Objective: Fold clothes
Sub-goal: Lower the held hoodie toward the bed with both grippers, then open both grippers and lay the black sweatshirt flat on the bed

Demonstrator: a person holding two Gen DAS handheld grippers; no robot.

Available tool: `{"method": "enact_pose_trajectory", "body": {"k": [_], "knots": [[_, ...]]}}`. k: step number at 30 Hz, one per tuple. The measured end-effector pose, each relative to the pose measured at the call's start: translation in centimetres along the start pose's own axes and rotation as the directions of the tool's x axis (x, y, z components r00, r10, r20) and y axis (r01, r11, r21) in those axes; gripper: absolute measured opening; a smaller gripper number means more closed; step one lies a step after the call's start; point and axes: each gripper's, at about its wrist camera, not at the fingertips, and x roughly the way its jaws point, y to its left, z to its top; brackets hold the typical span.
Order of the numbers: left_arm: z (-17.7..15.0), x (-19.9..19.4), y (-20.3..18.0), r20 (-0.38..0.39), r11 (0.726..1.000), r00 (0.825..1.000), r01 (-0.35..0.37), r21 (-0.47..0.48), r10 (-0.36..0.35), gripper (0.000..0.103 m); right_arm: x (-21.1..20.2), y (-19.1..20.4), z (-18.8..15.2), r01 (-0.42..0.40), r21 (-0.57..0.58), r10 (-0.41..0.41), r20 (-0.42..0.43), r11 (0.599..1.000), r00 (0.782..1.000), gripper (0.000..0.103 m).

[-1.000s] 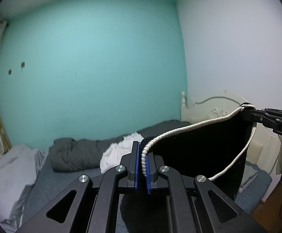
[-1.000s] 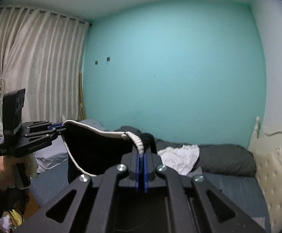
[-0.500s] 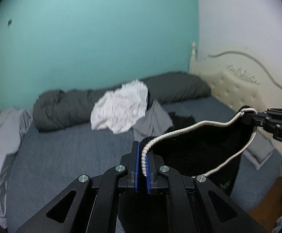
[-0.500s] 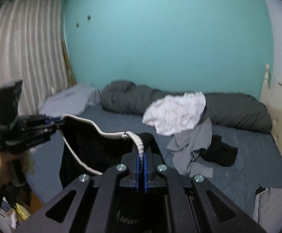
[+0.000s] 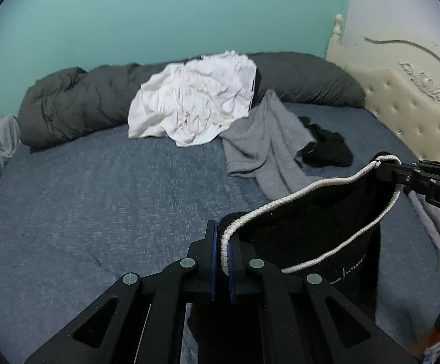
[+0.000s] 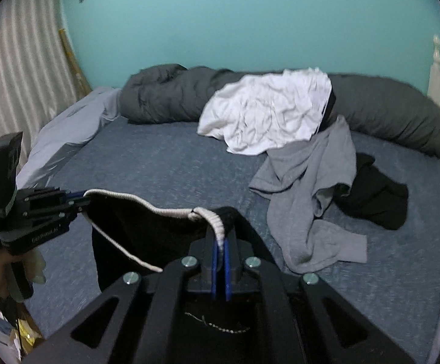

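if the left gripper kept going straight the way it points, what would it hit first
Most likely the bare blue-grey bedsheet. The left gripper, shut on the black garment's white-trimmed edge, points down at open mattress, short of the white shirt. Depth is hard to judge in the fisheye view.

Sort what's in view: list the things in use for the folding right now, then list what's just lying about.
In use: black garment; left claw; right claw.

Lying about: white shirt; grey top; small black garment; dark duvet; headboard.
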Motion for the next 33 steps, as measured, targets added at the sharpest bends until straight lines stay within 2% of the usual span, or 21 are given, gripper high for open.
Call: {"method": "enact_pose_trajectory", "body": {"k": [4,10,16,18,19,21,22,23,26,28,29,30,33], "knots": [[0.4,5.7,1.5,-0.044,1.000,0.999,0.007,-0.024,-0.008,0.006,5.5,-2.3,0.2,0.012,0.030,-0.010,-0.045,0.999,0.999,0.003],[-0.6,14.0,3.0,-0.116,0.998,0.993,0.014,-0.065,-0.022,0.006,13.7,-5.4,-0.5,0.047,0.044,-0.042,-0.125,0.998,0.991,0.003],[-1.0,19.7,3.6,-0.150,0.995,0.988,0.008,-0.104,-0.024,0.007,19.5,-8.0,-1.6,0.070,0.070,-0.057,-0.171,0.995,0.984,0.003],[-1.4,21.7,3.7,-0.183,0.991,0.982,0.013,-0.133,-0.038,0.008,20.9,-8.8,-1.9,0.075,0.084,-0.058,-0.184,0.994,0.981,0.003],[-1.7,22.7,3.7,-0.203,0.988,0.978,0.018,-0.154,-0.050,0.013,22.0,-9.2,-2.3,0.074,0.091,-0.054,-0.209,0.993,0.976,0.003],[-2.4,23.9,3.8,-0.217,0.981,0.973,0.033,-0.191,-0.075,0.036,23.9,-9.7,-3.3,0.075,0.111,-0.040,-0.288,0.991,0.957,0.005],[-2.7,24.1,3.7,-0.215,0.978,0.973,0.042,-0.204,-0.087,0.057,24.9,-10.0,-3.9,0.076,0.121,-0.032,-0.326,0.990,0.945,0.005],[-2.9,23.8,3.7,-0.209,0.978,0.973,0.051,-0.204,-0.095,0.061,25.5,-10.1,-4.2,0.081,0.125,-0.032,-0.354,0.989,0.935,0.005],[-3.1,22.4,3.9,-0.185,0.978,0.978,0.055,-0.201,-0.094,0.062,24.2,-10.0,-4.1,0.081,0.119,-0.045,-0.283,0.990,0.958,0.007],[-3.2,20.0,4.4,-0.154,0.978,0.985,0.047,-0.202,-0.080,0.063,22.3,-10.2,-3.6,0.090,0.136,-0.055,-0.242,0.987,0.969,0.023],[-3.3,18.7,4.7,-0.138,0.978,0.987,0.050,-0.204,-0.080,0.065,21.4,-10.2,-3.4,0.094,0.145,-0.060,-0.222,0.985,0.973,0.038],[-3.4,17.4,4.9,-0.123,0.977,0.989,0.054,-0.205,-0.081,0.065,20.1,-10.3,-3.2,0.088,0.158,-0.056,-0.198,0.984,0.979,0.049],[-4.9,12.9,5.6,-0.088,0.976,0.992,0.074,-0.204,-0.094,0.066,16.2,-10.5,-2.8,0.067,0.196,-0.043,-0.127,0.978,0.991,0.051]]}}
